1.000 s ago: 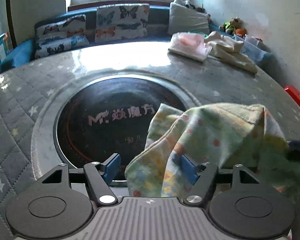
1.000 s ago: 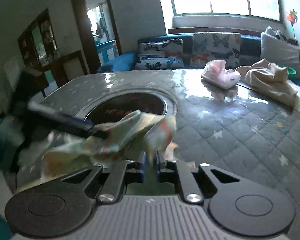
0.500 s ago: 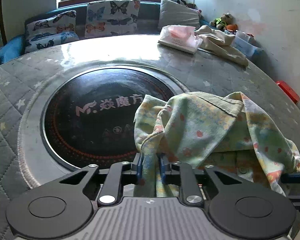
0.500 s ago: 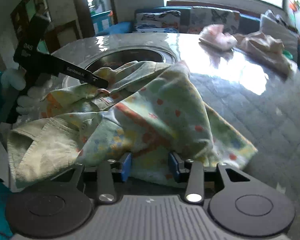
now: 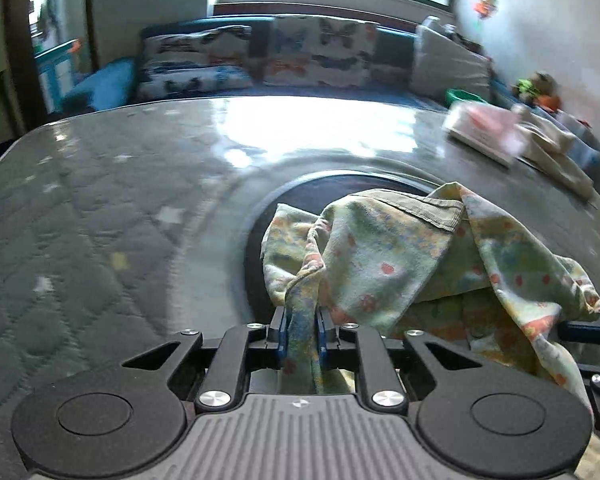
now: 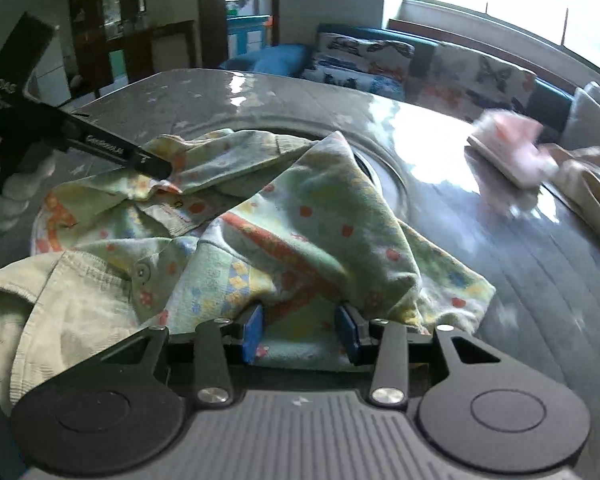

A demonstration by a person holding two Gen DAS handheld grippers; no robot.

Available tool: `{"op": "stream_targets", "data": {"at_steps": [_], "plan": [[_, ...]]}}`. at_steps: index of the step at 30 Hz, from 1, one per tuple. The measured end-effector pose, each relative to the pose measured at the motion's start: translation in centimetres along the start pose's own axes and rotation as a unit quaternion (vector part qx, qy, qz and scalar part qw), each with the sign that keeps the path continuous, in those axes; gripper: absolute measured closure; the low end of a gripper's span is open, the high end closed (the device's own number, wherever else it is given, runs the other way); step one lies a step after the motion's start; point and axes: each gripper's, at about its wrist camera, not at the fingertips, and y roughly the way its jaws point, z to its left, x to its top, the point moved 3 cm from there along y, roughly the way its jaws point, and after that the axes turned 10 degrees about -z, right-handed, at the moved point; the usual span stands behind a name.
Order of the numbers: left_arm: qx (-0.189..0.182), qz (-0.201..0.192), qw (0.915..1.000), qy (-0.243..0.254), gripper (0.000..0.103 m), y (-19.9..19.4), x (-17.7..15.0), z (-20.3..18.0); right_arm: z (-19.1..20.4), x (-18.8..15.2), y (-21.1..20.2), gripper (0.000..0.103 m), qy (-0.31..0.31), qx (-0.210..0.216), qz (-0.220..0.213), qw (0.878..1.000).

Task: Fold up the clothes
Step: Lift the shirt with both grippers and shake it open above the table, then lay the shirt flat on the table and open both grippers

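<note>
The garment (image 5: pixel 400 256), a pale green piece with a small coloured print and ribbed trim, lies crumpled on the bench (image 5: pixel 100 208), partly over the dark round inset (image 5: pixel 340 184) in the bench top.

The left claw (image 5: pixel 302 334) is clenched on a twisted fold of the garment: its blue pads (image 5: pixel 282 336) press the cloth from both sides, and the fold runs up from the pads into the heap. From the right wrist view this claw shows as a black finger (image 6: pixel 112 152) reaching in from the left, its tip at the garment's far edge, with a white-gloved hand (image 6: pixel 8 196) behind it.

The right claw (image 6: pixel 300 336) stands part open over the near edge of the garment (image 6: pixel 300 240). Its jaws have just been opening; cloth lies between the blue pads (image 6: pixel 254 334) but there is a gap on each side, so it grips nothing. A snap button (image 6: pixel 141 272) shows near the ribbed hem at the lower left.

At the far right of the bench a folded pink piece (image 5: pixel 484 132) lies with a cream piece (image 5: pixel 556 152) touching it. Behind the bench stands a blue sofa (image 5: pixel 100 88) with butterfly cushions (image 5: pixel 320 56). Beyond the folded piece a green tub (image 5: pixel 464 96) peeks out; its contents cannot be made out.
</note>
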Motion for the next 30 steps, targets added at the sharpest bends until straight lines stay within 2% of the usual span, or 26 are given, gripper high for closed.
{"op": "stream_targets", "data": {"at_steps": [3, 7, 9, 11, 13, 15, 19, 21, 24, 28, 30], "plan": [[0.017, 0.0, 0.9998, -0.012, 0.087, 0.1, 0.2, 1.6, 0.9, 1.4, 2.5, 0.062, -0.023, 0.007, 0.006, 1.0], [0.026, 0.003, 0.9993, -0.027, 0.086, -0.2, 0.0, 3.1, 1.1, 2.3, 3.9, 0.062, -0.022, 0.018, 0.01, 1.0], [0.028, 0.0, 0.9992, -0.028, 0.083, -0.8, -0.1, 3.4, 1.0, 2.8, 3.6, 0.062, -0.017, 0.008, 0.004, 1.0], [0.03, -0.004, 0.9992, -0.026, 0.078, -1.5, 0.0, 3.7, 1.3, 3.4, 2.0, 0.062, -0.02, 0.0, -0.019, 1.0], [0.028, -0.013, 0.9993, -0.021, 0.078, -2.4, 0.1, 3.8, 2.1, 4.5, 0.7, 0.062, -0.022, 0.015, -0.042, 0.999], [0.032, -0.027, 0.999, -0.014, 0.077, -3.5, 0.5, 3.4, 3.8, 4.3, 0.2, 0.062, -0.034, 0.043, -0.044, 0.998], [0.008, -0.054, 0.9985, -0.005, 0.073, -5.7, 0.6, 1.7, 7.1, 4.0, -0.7, 0.062, -0.061, 0.097, -0.044, 0.992], [-0.013, -0.057, 0.9982, 0.009, 0.071, -6.5, 0.2, 0.5, 8.8, 2.6, 0.0, 0.063, -0.082, 0.123, -0.015, 0.989], [-0.045, -0.05, 0.9972, 0.032, 0.071, -7.0, -1.1, -1.3, 10.4, 0.1, 0.8, 0.062, -0.108, 0.133, 0.022, 0.985], [-0.077, -0.031, 0.9945, 0.064, 0.071, -7.3, -3.4, -3.3, 10.2, 0.2, -0.2, 0.063, -0.106, 0.138, 0.021, 0.985], [-0.079, -0.028, 0.9935, 0.076, 0.071, -7.1, -4.5, -3.8, 9.6, 1.1, -0.8, 0.063, -0.097, 0.134, 0.012, 0.986]]}}
